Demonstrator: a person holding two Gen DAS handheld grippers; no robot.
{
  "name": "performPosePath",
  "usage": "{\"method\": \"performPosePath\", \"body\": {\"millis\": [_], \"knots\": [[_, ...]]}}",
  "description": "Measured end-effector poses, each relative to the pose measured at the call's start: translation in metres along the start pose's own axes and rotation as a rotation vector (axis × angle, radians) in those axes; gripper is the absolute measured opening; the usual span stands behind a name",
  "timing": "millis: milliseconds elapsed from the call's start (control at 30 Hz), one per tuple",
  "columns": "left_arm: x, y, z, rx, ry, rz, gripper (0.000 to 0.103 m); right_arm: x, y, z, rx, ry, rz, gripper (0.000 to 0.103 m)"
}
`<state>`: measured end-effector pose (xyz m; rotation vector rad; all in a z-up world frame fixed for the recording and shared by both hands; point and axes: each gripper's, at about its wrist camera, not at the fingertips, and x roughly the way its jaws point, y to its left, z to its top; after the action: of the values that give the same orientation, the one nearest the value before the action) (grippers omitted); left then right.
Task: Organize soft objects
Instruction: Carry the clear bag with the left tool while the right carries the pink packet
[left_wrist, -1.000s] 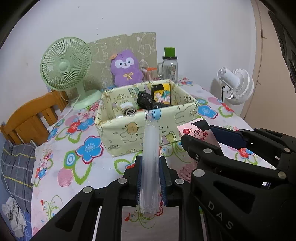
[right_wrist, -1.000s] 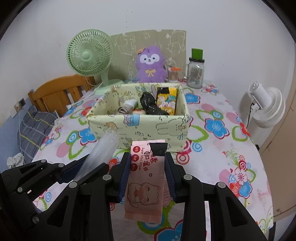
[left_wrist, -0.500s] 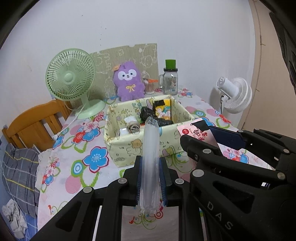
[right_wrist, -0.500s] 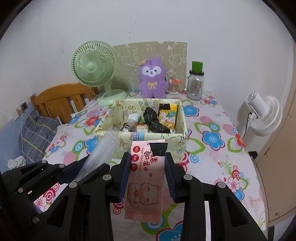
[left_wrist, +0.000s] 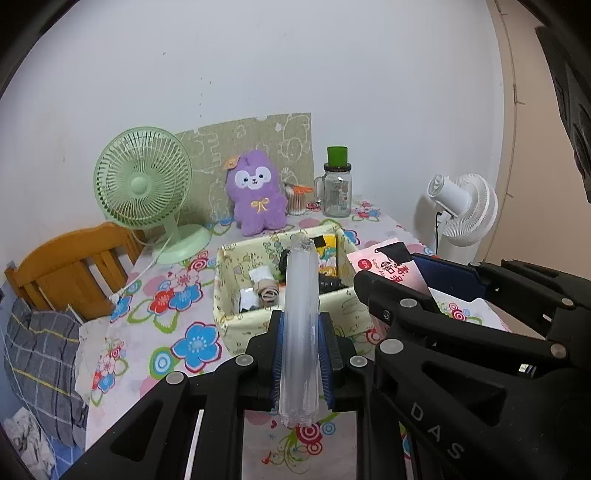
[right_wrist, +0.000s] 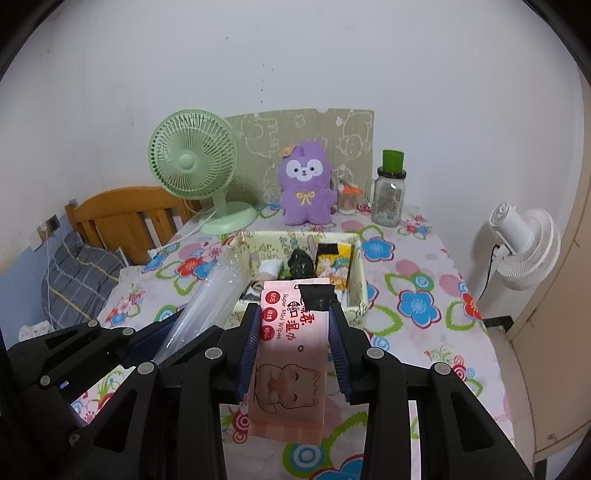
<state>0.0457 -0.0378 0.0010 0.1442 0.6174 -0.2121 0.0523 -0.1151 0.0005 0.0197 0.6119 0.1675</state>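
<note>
Left tongs (left_wrist: 300, 354) grasp a clear plastic sleeve (left_wrist: 299, 325); right tongs (right_wrist: 291, 347) grasp a wet-wipes pack (right_wrist: 291, 354). Advise carrying both above the fabric bin's (right_wrist: 360, 280) rim before releasing.

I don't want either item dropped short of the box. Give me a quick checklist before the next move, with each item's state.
1. Left gripper shut on the clear plastic sleeve: ok.
2. Right gripper shut on the wipes pack: ok.
3. Fabric box open on top: ok.
4. Free room inside the box: cannot tell, the held items hide part of it.
5. Both items above the box: not ok, they are short of its near wall.
6. Grippers apart from each other: cannot tell.
</note>
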Motion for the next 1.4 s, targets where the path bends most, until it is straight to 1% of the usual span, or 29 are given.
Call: {"method": "performPosePath", "body": {"millis": [300,567,967,1400], "knots": [[0.002,0.003,0.017,0.006,-0.016,-0.002,0.016,-0.001,-0.002,0.015,-0.003,-0.026,-0.006,0.039],[0.014,0.011,0.030,-0.002,-0.013,0.000,0.016,0.009,-0.002,0.030,-0.007,-0.030,-0.006,0.039],[0.039,0.022,0.043,-0.021,0.004,0.013,0.016,0.038,-0.005,0.049,-0.011,-0.014,0.008,0.039],[0.079,0.035,0.055,-0.047,0.040,0.014,0.016,0.079,-0.009,0.064,-0.011,0.022,0.020,0.039]]}}
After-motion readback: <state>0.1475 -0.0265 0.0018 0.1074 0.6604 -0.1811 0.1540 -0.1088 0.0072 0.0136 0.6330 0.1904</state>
